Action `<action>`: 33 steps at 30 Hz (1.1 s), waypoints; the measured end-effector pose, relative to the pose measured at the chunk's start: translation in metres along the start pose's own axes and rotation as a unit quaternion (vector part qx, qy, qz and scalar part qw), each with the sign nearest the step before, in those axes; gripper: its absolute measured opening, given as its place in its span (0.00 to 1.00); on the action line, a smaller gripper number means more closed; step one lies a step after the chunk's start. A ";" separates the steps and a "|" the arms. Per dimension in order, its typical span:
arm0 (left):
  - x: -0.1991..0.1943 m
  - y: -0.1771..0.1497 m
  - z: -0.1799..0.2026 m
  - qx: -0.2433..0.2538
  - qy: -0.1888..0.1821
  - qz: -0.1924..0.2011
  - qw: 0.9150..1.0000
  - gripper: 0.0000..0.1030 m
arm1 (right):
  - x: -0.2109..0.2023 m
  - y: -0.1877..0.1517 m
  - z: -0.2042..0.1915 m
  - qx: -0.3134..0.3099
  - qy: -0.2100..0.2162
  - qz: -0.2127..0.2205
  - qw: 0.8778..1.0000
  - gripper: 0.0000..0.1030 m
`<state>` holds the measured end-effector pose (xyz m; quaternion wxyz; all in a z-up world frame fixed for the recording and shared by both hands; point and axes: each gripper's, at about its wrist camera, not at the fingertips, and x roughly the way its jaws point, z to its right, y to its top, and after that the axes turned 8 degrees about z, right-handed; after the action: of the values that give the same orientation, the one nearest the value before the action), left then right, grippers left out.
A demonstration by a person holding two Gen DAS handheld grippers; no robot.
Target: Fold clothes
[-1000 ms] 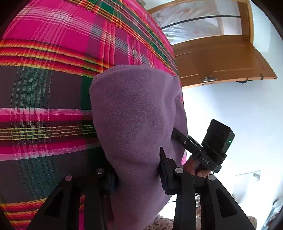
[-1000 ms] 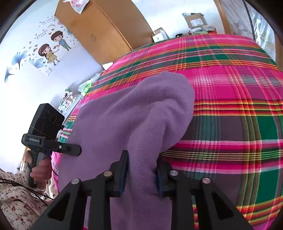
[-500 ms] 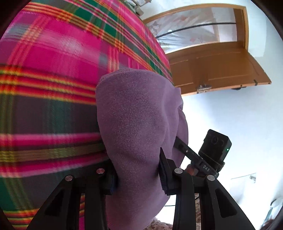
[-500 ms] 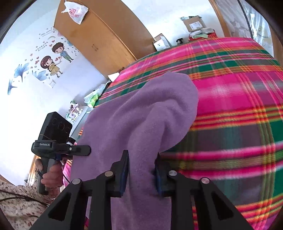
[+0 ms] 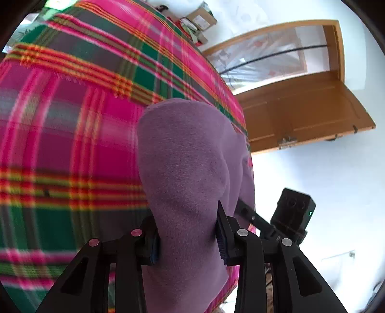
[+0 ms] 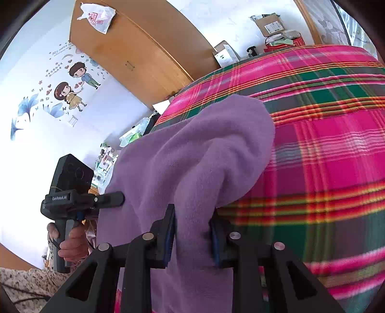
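Left gripper [image 5: 186, 237] clamped on bunched edge of purple fleece garment [image 5: 185, 168]; jaws partly apart, fabric filling gap. Right gripper [image 6: 192, 234] likewise pinching same fleece [image 6: 192, 154], narrower gap. Garment hangs between both, raised over pink-green plaid bedspread [image 5: 72, 134], long axis running left-right between grippers. Far end: open cardboard box [image 6: 269, 22], contents unclear. Wooden wardrobe [image 6: 134, 55] far left.
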<state>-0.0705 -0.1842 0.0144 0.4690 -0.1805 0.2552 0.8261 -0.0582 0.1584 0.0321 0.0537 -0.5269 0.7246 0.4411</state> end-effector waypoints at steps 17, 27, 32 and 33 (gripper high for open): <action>0.023 0.068 -0.019 -0.020 0.012 0.013 1.000 0.37 | 0.055 0.017 -0.003 0.022 -0.022 0.037 0.999 0.26; 0.023 0.058 -0.037 -0.033 0.007 0.002 0.999 0.42 | 0.065 0.014 0.008 0.031 -0.043 0.032 0.998 0.36; 0.006 0.039 -0.042 -0.029 0.015 0.008 0.999 0.43 | 0.065 0.013 0.013 0.038 -0.049 0.027 0.998 0.42; -0.004 0.037 -0.045 -0.027 0.017 0.011 0.999 0.44 | 0.064 0.012 0.013 0.038 -0.051 0.026 0.998 0.42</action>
<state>-0.0979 -0.2291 -0.0101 0.4504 -0.2049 0.2425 0.8345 -0.1014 0.1226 -0.0033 0.0985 -0.4821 0.7507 0.4408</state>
